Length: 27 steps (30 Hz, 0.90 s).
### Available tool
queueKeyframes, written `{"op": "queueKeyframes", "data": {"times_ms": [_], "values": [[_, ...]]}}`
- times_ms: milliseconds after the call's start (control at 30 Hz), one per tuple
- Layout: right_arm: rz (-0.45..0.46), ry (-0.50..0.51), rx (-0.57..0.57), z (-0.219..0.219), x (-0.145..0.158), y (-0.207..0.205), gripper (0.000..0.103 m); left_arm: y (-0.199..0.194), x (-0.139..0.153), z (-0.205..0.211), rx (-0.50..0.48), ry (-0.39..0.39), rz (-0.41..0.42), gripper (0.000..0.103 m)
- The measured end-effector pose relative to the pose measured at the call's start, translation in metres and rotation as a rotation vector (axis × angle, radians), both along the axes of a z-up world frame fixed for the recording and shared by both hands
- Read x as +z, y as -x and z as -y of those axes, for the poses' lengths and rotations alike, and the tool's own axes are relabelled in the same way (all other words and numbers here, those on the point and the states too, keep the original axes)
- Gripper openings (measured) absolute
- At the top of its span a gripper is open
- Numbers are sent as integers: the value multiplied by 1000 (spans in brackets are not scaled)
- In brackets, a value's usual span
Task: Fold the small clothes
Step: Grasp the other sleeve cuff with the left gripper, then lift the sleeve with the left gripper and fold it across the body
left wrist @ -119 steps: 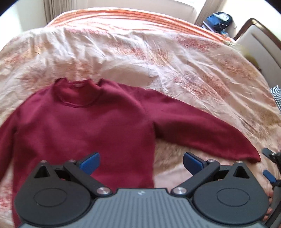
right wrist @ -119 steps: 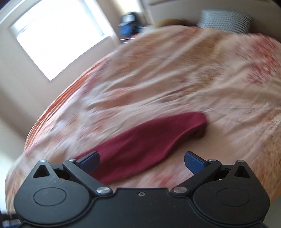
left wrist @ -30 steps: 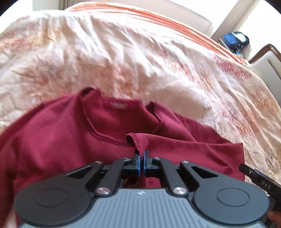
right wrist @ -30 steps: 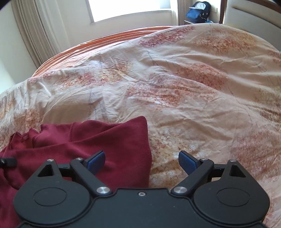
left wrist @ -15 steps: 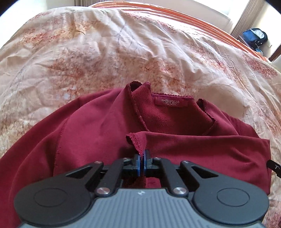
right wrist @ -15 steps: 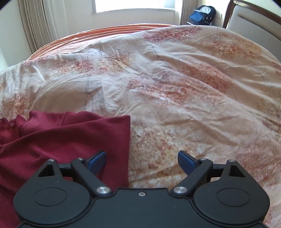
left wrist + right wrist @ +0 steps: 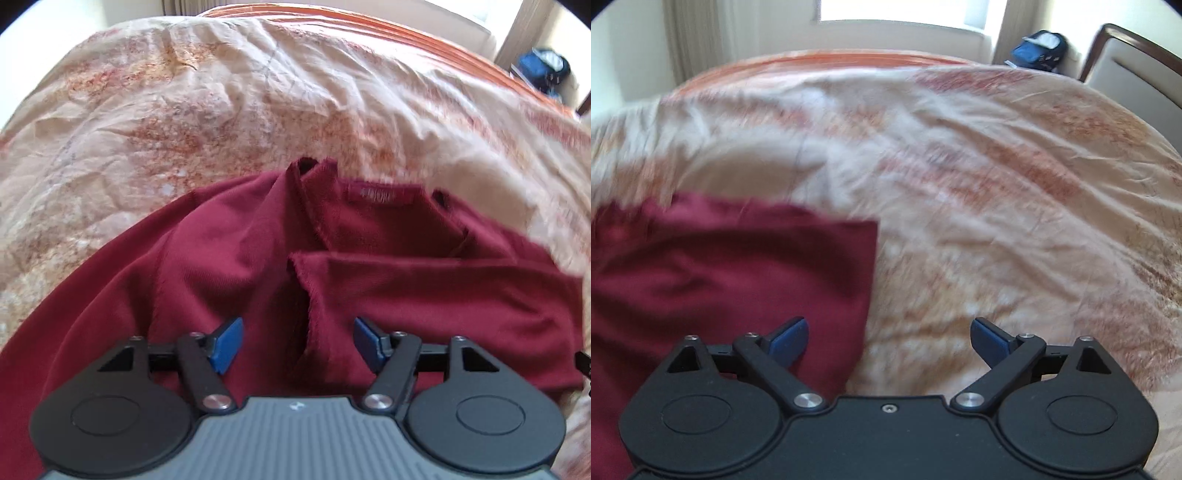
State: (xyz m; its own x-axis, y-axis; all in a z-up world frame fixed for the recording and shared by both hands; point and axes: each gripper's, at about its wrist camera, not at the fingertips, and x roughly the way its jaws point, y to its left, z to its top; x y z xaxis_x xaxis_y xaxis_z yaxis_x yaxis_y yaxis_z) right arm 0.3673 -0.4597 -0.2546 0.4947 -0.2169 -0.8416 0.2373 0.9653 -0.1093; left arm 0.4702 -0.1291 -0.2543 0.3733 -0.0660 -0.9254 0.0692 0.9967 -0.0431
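Observation:
A dark red sweater [image 7: 229, 266] lies on the bed, collar and label at the far side. Its right sleeve [image 7: 436, 291] is folded across the chest, the cuff end lying between my left fingers. My left gripper [image 7: 298, 341] is open just over that cuff and holds nothing. In the right wrist view the sweater's folded right edge [image 7: 738, 273] fills the lower left. My right gripper [image 7: 889, 341] is open and empty, its left finger over the red cloth, its right finger over the bedspread.
The cream and orange patterned bedspread [image 7: 221, 110] is wrinkled and reaches all round the sweater. A blue bag [image 7: 1039, 46] sits on the floor past the bed. A chair or headboard [image 7: 1137, 62] stands at the far right.
My left gripper has opened and let go of the sleeve cuff, which now lies on the chest. The right gripper has shifted slightly; both views are blurred by motion.

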Motion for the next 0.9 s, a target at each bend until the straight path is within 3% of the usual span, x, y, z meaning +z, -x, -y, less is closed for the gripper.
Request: {"op": "queueKeyframes", "data": {"times_ms": [133,267,333,400,600,733,900], "values": [[-49,84,-22,-5,-18,8,96,1,-14,5,-2,-80,-29,73],[-2,78,-57,-1,-5,19,96,-3,-4,3,45,-63,-55,73],[2,73,-48,-4,0,26,96,2,3,-2,71,-54,-53,90],[4,59,-41,-7,-1,32,97,12,8,-8,99,-40,-59,99],[-37,3,-109,-2,-10,32,95,56,20,-37,171,40,-104,101],[-6,14,-107,-11,16,31,100,88,34,-75,315,139,-134,102],[14,-59,-62,-42,49,30,102,144,38,-159,612,274,-122,102]]}}
